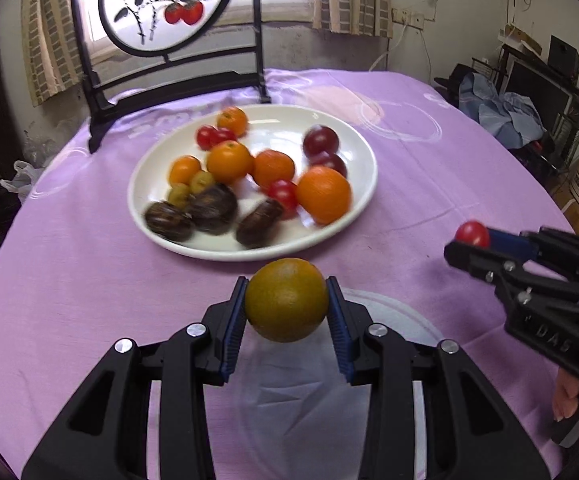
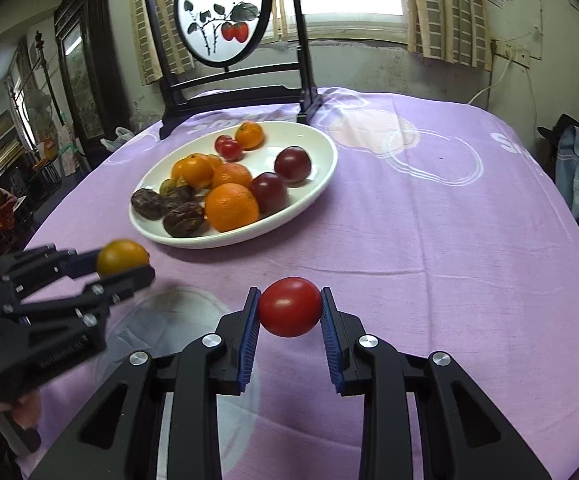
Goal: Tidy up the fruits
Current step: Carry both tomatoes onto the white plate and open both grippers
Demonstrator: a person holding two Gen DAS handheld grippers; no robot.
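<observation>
My left gripper (image 1: 286, 300) is shut on a greenish-yellow orange (image 1: 286, 299), held above the purple tablecloth, in front of the white plate (image 1: 353, 216). It also shows in the right wrist view (image 2: 123, 268), with the orange (image 2: 121, 257) between its fingers. My right gripper (image 2: 289, 308) is shut on a red cherry tomato (image 2: 289, 306); in the left wrist view it (image 1: 467, 242) is at the right, tomato (image 1: 472, 233) at its tips. The plate (image 2: 313, 196) holds oranges (image 2: 231, 207), plums (image 2: 292, 164), cherry tomatoes, small green fruits and dark wrinkled fruits.
A black-framed round painted screen (image 1: 165, 4) stands on the table behind the plate. A clear plastic sheet or bag (image 1: 321, 392) lies on the cloth under my left gripper. Clutter and furniture stand beyond the table's right edge (image 1: 537, 92).
</observation>
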